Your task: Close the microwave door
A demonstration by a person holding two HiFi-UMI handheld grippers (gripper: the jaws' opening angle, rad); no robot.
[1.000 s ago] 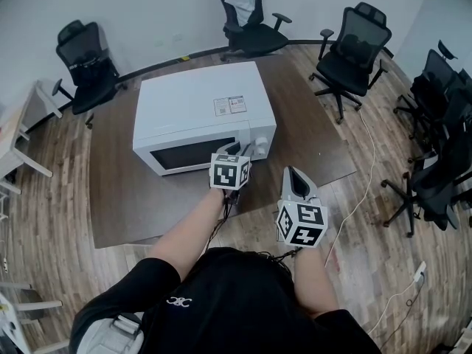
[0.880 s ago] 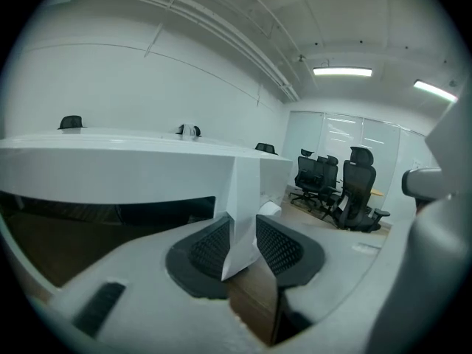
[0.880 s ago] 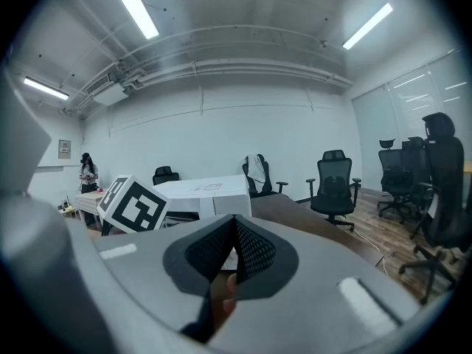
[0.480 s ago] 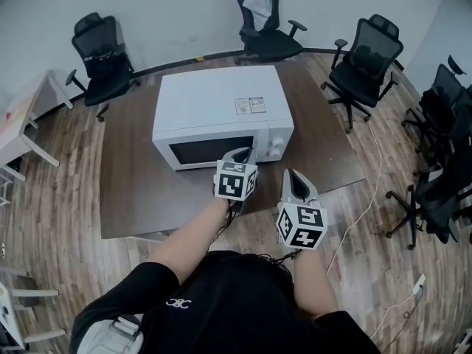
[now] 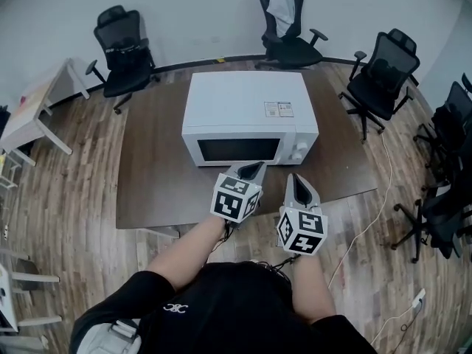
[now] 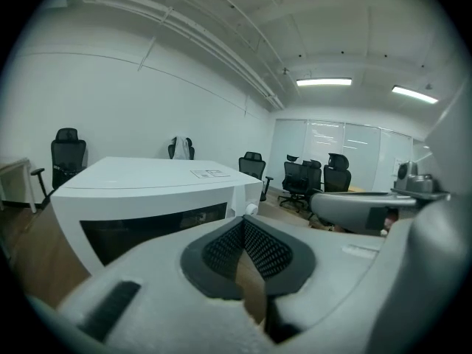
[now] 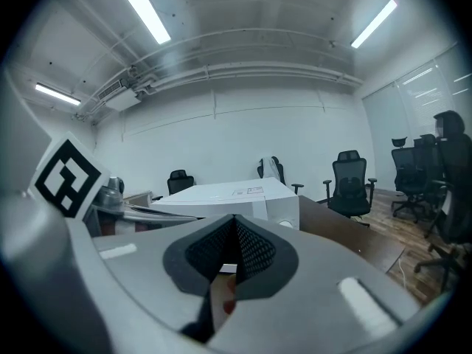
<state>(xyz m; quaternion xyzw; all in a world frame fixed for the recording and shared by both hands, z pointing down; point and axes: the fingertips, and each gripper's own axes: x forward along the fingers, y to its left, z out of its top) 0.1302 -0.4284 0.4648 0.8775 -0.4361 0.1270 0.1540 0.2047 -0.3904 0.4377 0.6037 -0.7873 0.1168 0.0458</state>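
The white microwave (image 5: 247, 109) stands on the dark brown table (image 5: 155, 190) with its dark-windowed door flat against its front. My left gripper (image 5: 254, 169) hovers just in front of the door's lower right, apart from it, shut with nothing in it. The right gripper (image 5: 297, 179) hangs beside it near the table's front edge, its pads together and empty. In the left gripper view the microwave (image 6: 147, 198) fills the left behind the shut jaws (image 6: 243, 223). From the right gripper view the microwave (image 7: 236, 194) lies ahead beyond the closed pads (image 7: 234, 223).
Black office chairs stand behind the table (image 5: 122, 46) (image 5: 287, 21), one (image 5: 383, 72) at the back right, and several more (image 5: 450, 146) along the right edge. A white desk (image 5: 37, 109) is at the left. A pale cable (image 5: 369, 220) trails over the wood floor.
Both grippers have drawn back from the microwave front toward the person. The left gripper's jaws have closed, and it no longer touches the door.
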